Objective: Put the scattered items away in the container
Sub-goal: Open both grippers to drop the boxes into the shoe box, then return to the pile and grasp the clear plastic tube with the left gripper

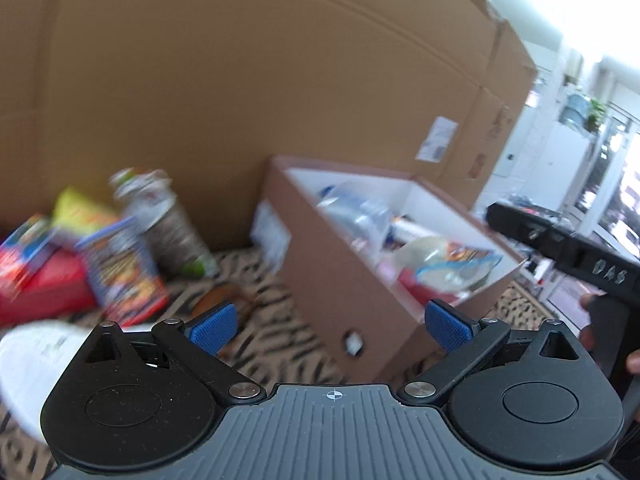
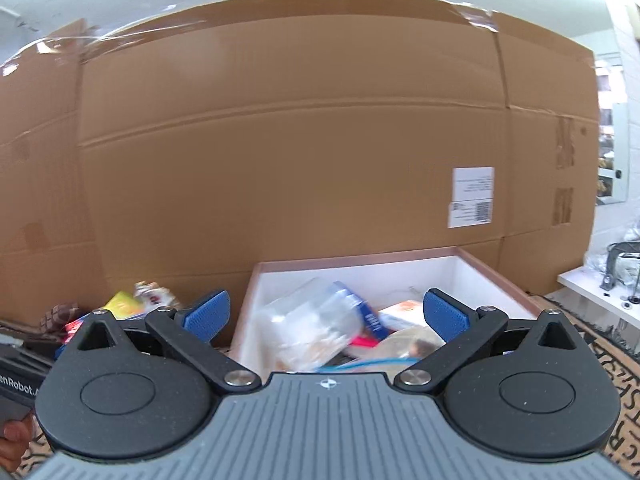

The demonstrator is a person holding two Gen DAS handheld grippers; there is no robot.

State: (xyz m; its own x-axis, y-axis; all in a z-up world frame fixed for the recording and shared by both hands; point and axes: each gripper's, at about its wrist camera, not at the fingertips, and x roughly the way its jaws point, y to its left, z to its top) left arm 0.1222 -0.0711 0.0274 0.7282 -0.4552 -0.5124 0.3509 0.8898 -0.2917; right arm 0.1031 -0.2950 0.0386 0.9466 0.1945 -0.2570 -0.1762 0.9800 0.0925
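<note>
The left claw stands wide with nothing between its blue ribbed pads; the right claw is equally wide and empty. All places below are taken from the box, a brown cardboard container with white inner walls, open on top, resting on a tiger-striped rug.

From the left wrist view, the box's long axis runs from its near corner away to the right. Inside it a clear plastic bottle lies on its side along that axis, and nearer the front wall sit a clear zip bag and other packets too blurred to name.

Left of the box, still scattered on the rug, a tall jar with a green base leans to the left. Against the jar's left side stands a colourful carton; further left lie a red pack, a yellow bag and, nearest the camera, a white pouch. A small brown object lies on the rug between the jar and the box, blurred.

Right of the box the other handle's black body reaches in.

Behind the box rises a large flat corrugated carton, taped at its seams, with a white label.
</note>
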